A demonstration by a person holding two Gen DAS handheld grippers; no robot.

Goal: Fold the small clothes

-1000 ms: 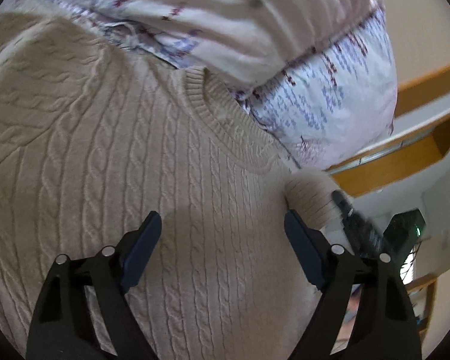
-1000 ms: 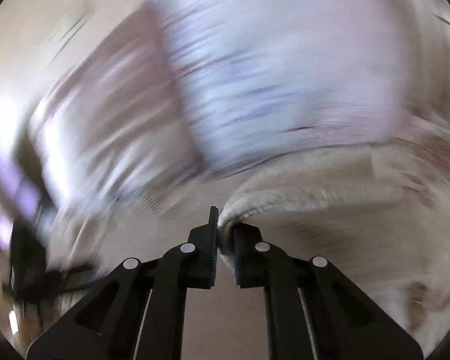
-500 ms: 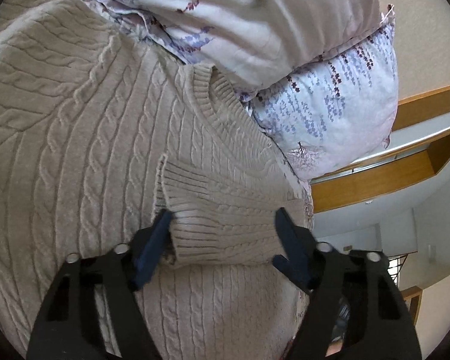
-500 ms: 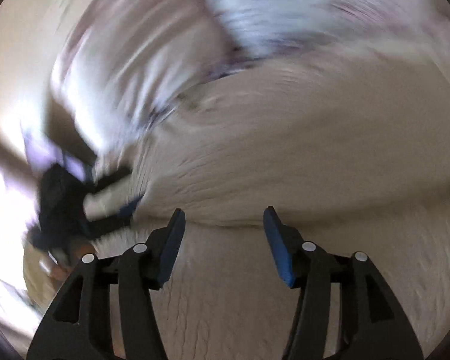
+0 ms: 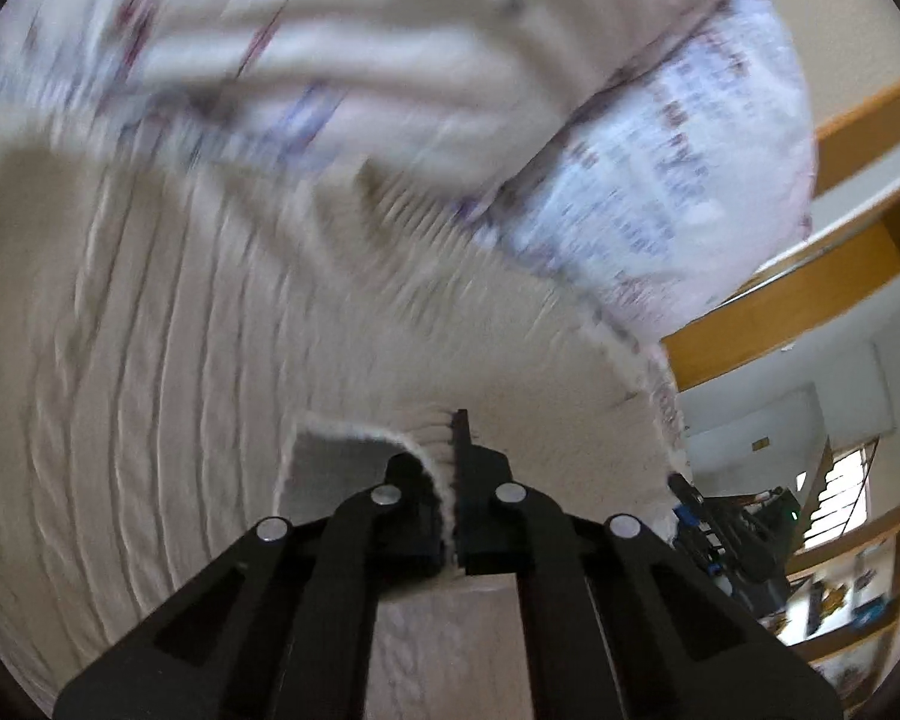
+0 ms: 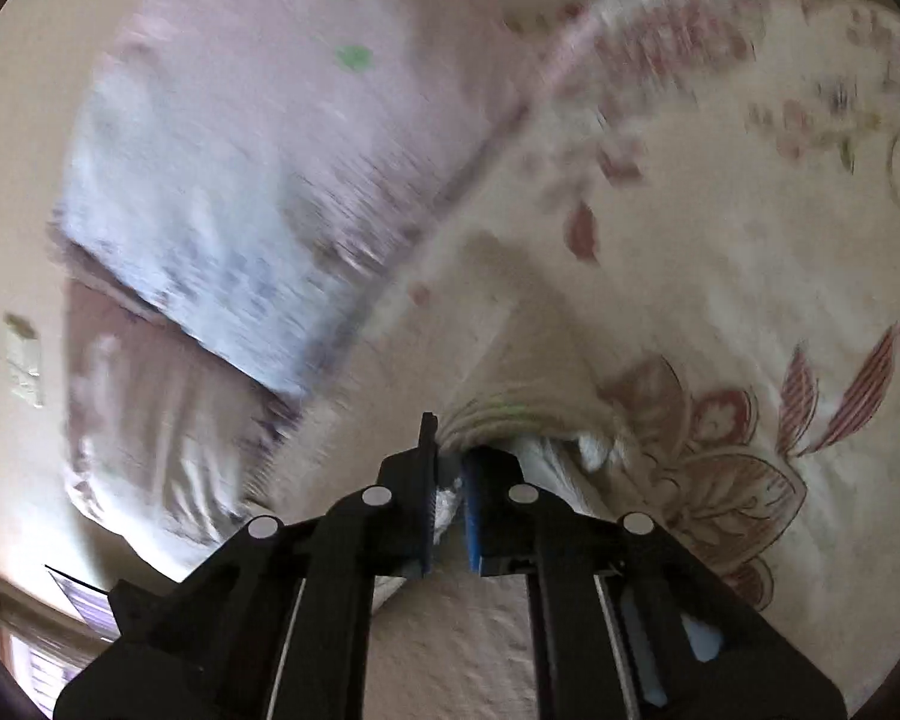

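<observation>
A cream cable-knit sweater [image 5: 168, 372] lies spread on the bed and fills the left wrist view. My left gripper [image 5: 447, 468] is shut on a lifted fold of the sweater's edge, which curls up between the jaws. In the right wrist view my right gripper [image 6: 447, 468] is shut on another ribbed part of the sweater [image 6: 510, 414], held raised above the floral bedspread [image 6: 750, 276]. Both views are motion-blurred.
Two stacked pillows with a small blue and red print [image 5: 660, 180] lie just beyond the sweater; they also show in the right wrist view [image 6: 240, 198]. A wooden headboard and shelf [image 5: 810, 276] stand to the right. A beige wall [image 6: 24, 240] is behind the pillows.
Both grippers were open half a second ago, the left around the folded sleeve cuff. Both have since closed on sweater fabric and lifted it; the views have swung.
</observation>
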